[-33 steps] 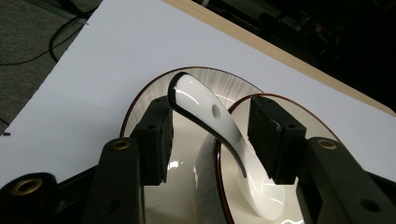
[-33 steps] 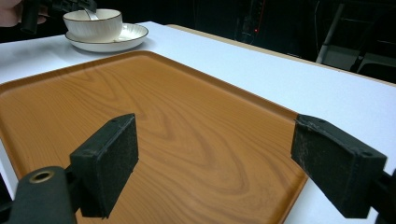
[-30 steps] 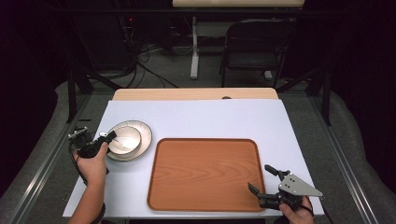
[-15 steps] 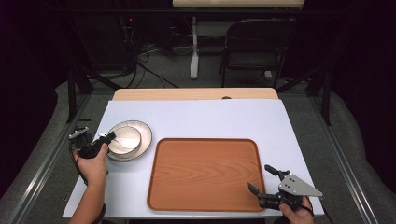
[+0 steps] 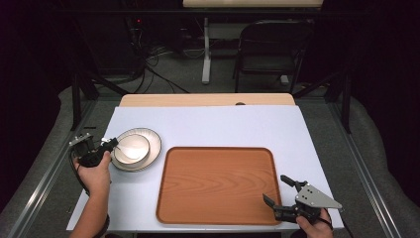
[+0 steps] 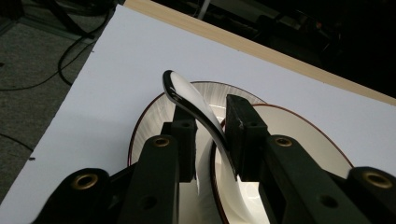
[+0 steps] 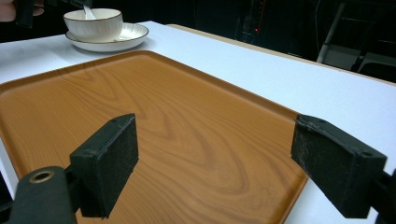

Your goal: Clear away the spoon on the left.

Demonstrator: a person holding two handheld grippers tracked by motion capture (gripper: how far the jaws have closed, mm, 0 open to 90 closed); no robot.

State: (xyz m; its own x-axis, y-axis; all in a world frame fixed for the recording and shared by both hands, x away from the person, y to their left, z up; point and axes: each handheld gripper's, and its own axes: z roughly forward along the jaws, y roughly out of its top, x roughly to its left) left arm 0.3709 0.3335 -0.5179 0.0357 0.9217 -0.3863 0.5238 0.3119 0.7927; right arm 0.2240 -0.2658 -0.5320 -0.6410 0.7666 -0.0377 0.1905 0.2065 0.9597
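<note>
My left gripper (image 6: 210, 135) pinches a white spoon (image 6: 196, 109) over the bowl (image 6: 299, 140) just ahead. My right gripper (image 7: 215, 163) is spread wide above the wooden tray (image 7: 177, 116).

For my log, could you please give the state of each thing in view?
Left gripper: shut on the spoon.
Spoon: held, its other end inside the bowl.
Bowl: upright on the plate.
Plate: flat on the table.
Tray: empty.
Right gripper: open, over the tray's edge.
</note>
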